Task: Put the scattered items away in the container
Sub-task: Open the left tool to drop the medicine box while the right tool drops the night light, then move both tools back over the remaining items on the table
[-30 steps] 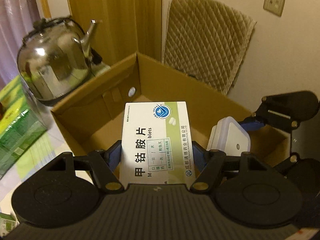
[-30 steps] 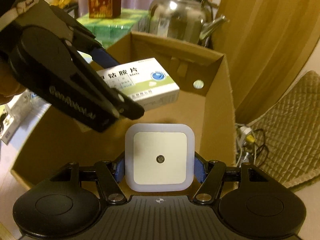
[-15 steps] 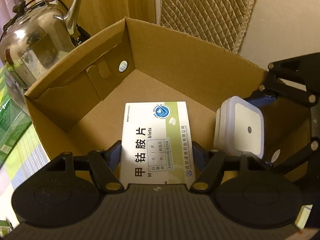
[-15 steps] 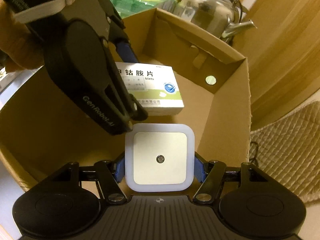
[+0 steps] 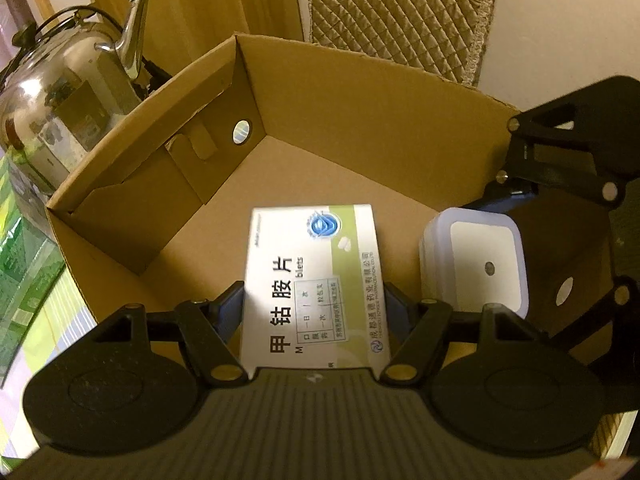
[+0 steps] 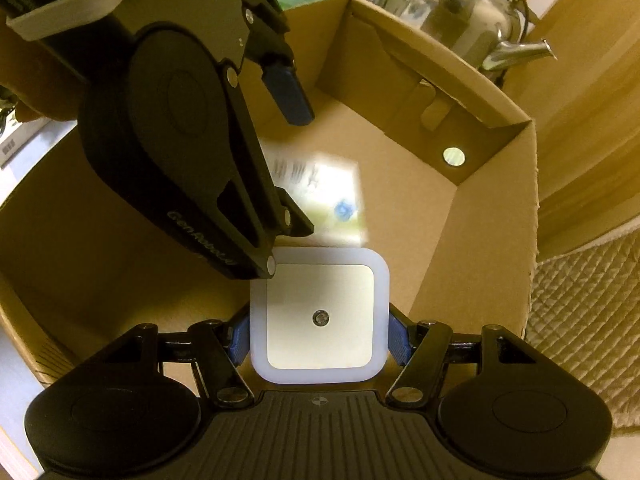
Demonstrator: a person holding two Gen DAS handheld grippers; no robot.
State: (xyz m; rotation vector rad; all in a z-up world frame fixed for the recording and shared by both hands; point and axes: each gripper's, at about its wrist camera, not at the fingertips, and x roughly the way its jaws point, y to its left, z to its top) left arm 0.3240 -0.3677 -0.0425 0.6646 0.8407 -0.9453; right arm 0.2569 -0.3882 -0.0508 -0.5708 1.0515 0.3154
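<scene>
An open cardboard box [image 5: 360,92] fills both views. My left gripper [image 5: 314,304] is above the box with its fingers spread. The white and green medicine box [image 5: 316,280] sits between them in the left wrist view. In the right wrist view it is blurred and below the blue pad [image 6: 290,92], falling onto the box floor [image 6: 332,196]. My right gripper [image 6: 320,332] is shut on a white square night light [image 6: 320,316], held inside the box. The night light also shows in the left wrist view [image 5: 476,264].
A steel kettle [image 5: 60,104] stands just beyond the box's left wall. Green packaging [image 5: 24,264] lies at the left. A quilted mat [image 5: 400,12] leans on the wall behind the box. The left gripper's body [image 6: 172,128] hangs close above my right gripper.
Both grippers have moved down into the box. My left gripper has opened and let go of the medicine box, which is dropping. My right gripper still holds the night light.
</scene>
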